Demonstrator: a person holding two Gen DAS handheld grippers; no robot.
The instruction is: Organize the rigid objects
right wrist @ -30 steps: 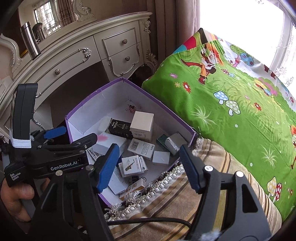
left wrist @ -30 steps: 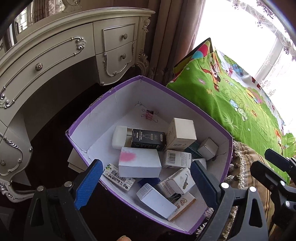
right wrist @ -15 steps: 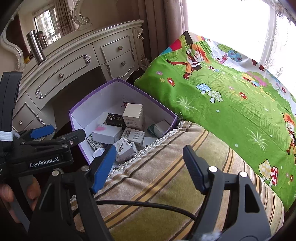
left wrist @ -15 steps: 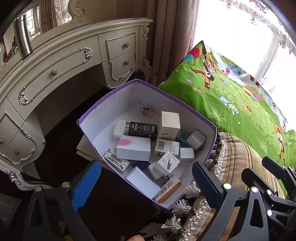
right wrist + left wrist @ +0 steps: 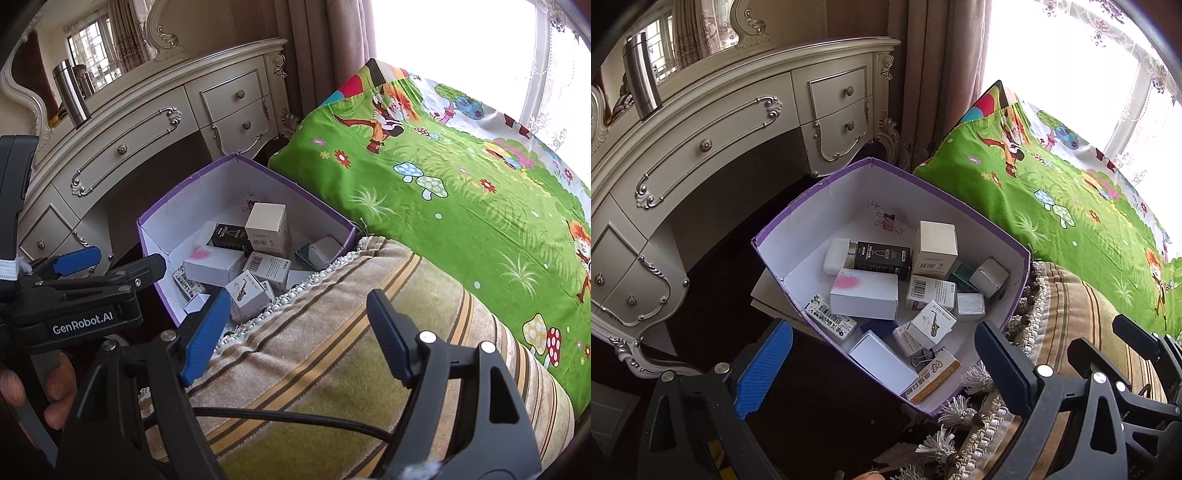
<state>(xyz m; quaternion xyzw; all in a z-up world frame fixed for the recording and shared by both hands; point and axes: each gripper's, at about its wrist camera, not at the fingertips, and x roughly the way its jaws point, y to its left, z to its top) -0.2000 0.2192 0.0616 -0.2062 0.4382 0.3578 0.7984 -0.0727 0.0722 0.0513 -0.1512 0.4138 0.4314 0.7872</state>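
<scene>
Left wrist view: purple box (image 5: 827, 184) of cartons lies beyond the open, empty left tool (image 5: 882, 365).

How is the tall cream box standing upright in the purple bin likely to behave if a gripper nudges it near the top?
The tall cream box stands on a narrow end among loose cartons, so it would probably tip rather than slide. It looks like thin card, likely light and easily dented. The purple bin wall and neighbouring cartons might stop it falling flat.
</scene>
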